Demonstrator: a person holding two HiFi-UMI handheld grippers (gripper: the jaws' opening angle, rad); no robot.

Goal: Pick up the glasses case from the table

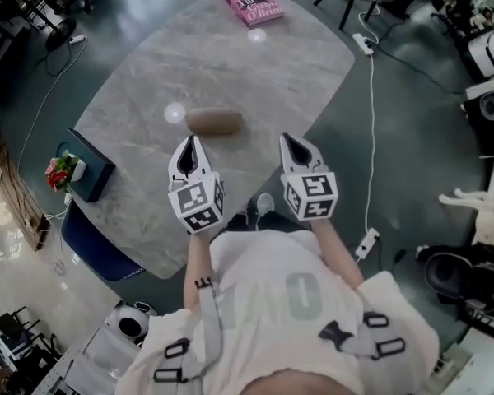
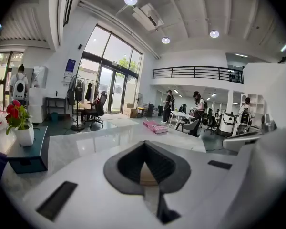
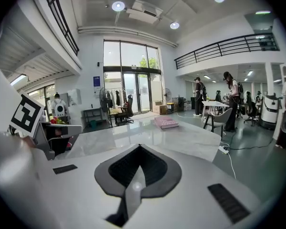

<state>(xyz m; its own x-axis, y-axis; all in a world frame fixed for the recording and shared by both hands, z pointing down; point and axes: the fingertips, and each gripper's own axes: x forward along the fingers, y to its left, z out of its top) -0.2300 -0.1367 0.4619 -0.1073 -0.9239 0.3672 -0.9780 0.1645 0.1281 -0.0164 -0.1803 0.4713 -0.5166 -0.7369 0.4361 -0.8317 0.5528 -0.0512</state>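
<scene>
Jaws on my left gripper and right gripper were closed on nothing, while the brown glasses case lay just beyond the left one on the grey table, looking light, stiff and slippery-rounded, best pinched across its narrow middle.

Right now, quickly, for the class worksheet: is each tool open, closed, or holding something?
The left white tool: closed, holding nothing.
The right white tool: closed, holding nothing.
</scene>
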